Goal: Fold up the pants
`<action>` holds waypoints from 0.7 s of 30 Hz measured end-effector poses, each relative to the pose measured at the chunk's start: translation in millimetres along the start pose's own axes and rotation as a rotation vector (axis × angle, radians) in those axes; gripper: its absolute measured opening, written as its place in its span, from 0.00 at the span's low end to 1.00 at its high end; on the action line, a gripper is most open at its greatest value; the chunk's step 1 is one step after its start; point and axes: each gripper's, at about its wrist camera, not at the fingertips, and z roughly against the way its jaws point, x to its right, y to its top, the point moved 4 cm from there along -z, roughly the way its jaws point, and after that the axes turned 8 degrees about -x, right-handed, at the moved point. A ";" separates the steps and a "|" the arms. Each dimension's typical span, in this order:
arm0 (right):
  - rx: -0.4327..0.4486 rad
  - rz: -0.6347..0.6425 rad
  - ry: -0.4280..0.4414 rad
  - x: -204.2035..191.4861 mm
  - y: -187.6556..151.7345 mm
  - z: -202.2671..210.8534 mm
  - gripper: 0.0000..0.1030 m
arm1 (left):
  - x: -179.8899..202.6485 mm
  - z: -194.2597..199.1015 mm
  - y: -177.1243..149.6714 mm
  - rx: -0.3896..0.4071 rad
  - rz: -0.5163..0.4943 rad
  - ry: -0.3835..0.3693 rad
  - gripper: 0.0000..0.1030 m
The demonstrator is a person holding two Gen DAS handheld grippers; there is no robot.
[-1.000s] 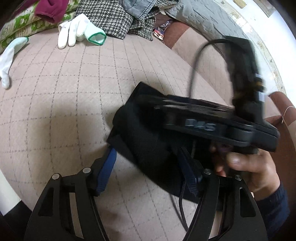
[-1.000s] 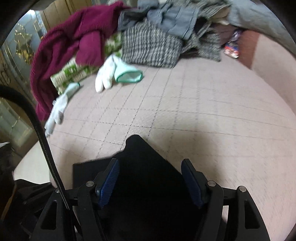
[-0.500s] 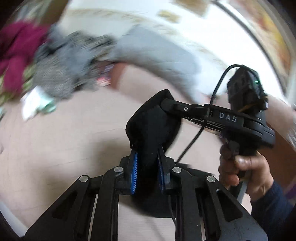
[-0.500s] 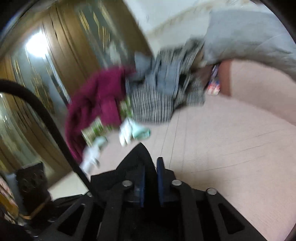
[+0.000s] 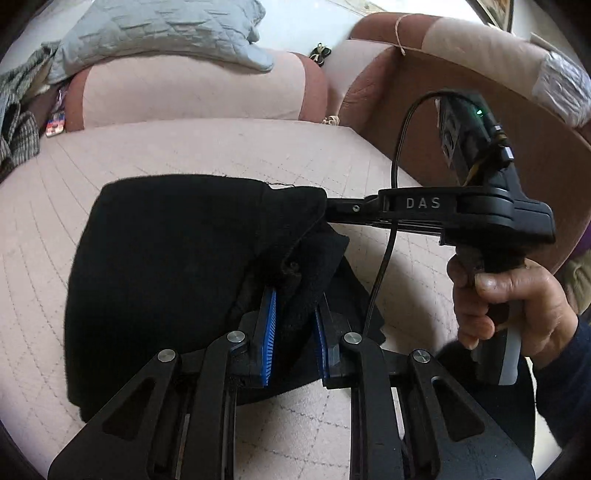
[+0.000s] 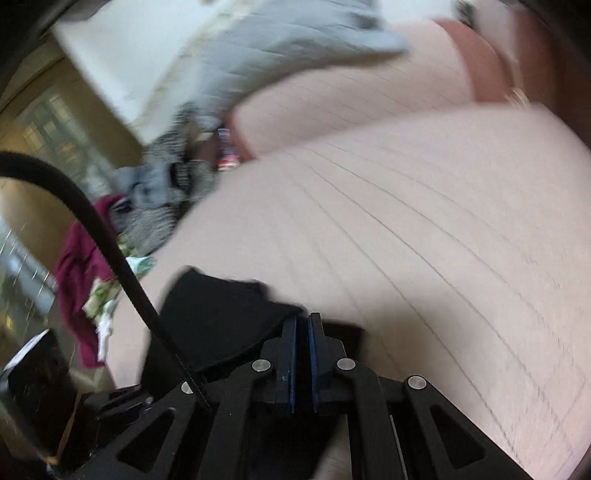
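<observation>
- The black pants (image 5: pixel 162 266) fill the centre-left of the left wrist frame as a thick folded bundle on the quilted pink sofa seat (image 5: pixel 229 147); the long axis runs roughly from lower left to upper right, with a corner lifted toward the right.
- The cloth is soft, matte and knit-like, with a loose thread at its upper edge.
- The left claw (image 5: pixel 293 321) is clamped on a bunched fold of the pants at lower centre, blue ribbed pads (image 5: pixel 269 325) pressing either side of it.
- The right claw (image 5: pixel 325 208) comes in from the right of that frame, held by a hand (image 5: pixel 513 299) in a dark sleeve, and its tip pinches the raised corner of the pants.
- In the blurred right wrist frame its fingers (image 6: pixel 286 350) stand almost together, with the black cloth running to them from the left.
- The seat is stitched in a diamond grid; the backrest has brown leather-like edges.
- A grey quilted blanket (image 5: pixel 159 33) drapes the backrest at upper left.
- Checked and maroon clothes (image 6: pixel 92 258) are heaped at the left of the right wrist frame.
</observation>
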 end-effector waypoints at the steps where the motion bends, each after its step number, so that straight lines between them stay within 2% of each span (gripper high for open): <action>1: 0.010 -0.035 -0.005 6.4 -0.6 3.5 0.05 | 3.9 6.2 1.0 -0.011 -0.014 -0.015 0.25; 2: 0.030 -0.072 0.021 11.4 -0.7 12.4 0.08 | 8.4 11.7 0.8 -0.033 -0.032 -0.039 0.31; 3: 0.052 -0.099 0.042 12.6 -0.8 20.6 0.15 | 16.5 20.9 -5.1 -0.050 -0.058 -0.078 0.40; 4: 0.079 -0.123 0.057 13.2 -2.6 30.8 0.20 | 20.3 30.6 -7.8 -0.045 -0.078 -0.105 0.45; 5: 0.099 -0.134 0.070 11.4 -6.0 38.9 0.30 | 24.3 40.1 -9.7 -0.029 -0.096 -0.109 0.46; 6: 0.113 -0.131 0.091 5.7 -9.0 45.5 0.40 | 23.1 51.0 -9.2 -0.006 -0.117 -0.088 0.47; 8: 0.118 -0.107 0.118 -8.0 -15.0 54.2 0.51 | 16.2 63.0 -4.7 0.021 -0.126 -0.051 0.47; 10: 0.101 -0.077 0.121 -23.2 -21.1 54.0 0.58 | -0.3 69.0 1.7 0.046 -0.108 -0.001 0.47; 11: 0.089 -0.068 0.119 -30.9 -21.5 47.0 0.64 | -12.1 67.5 4.9 0.044 -0.086 0.049 0.47; 13: 0.064 -0.054 0.101 -38.0 -21.7 34.0 0.65 | -32.5 59.9 7.9 0.029 -0.035 0.128 0.47; 16: 0.008 -0.035 0.072 -52.2 -22.9 8.7 0.65 | -53.4 44.4 1.1 -0.006 0.036 0.201 0.47; 20: -0.028 -0.025 0.100 -64.3 -33.9 -10.0 0.65 | -65.4 28.7 -8.0 -0.018 0.084 0.211 0.47; 21: -0.039 0.003 0.081 -66.4 -37.6 -17.2 0.55 | -63.6 28.7 -8.4 -0.018 0.081 0.214 0.48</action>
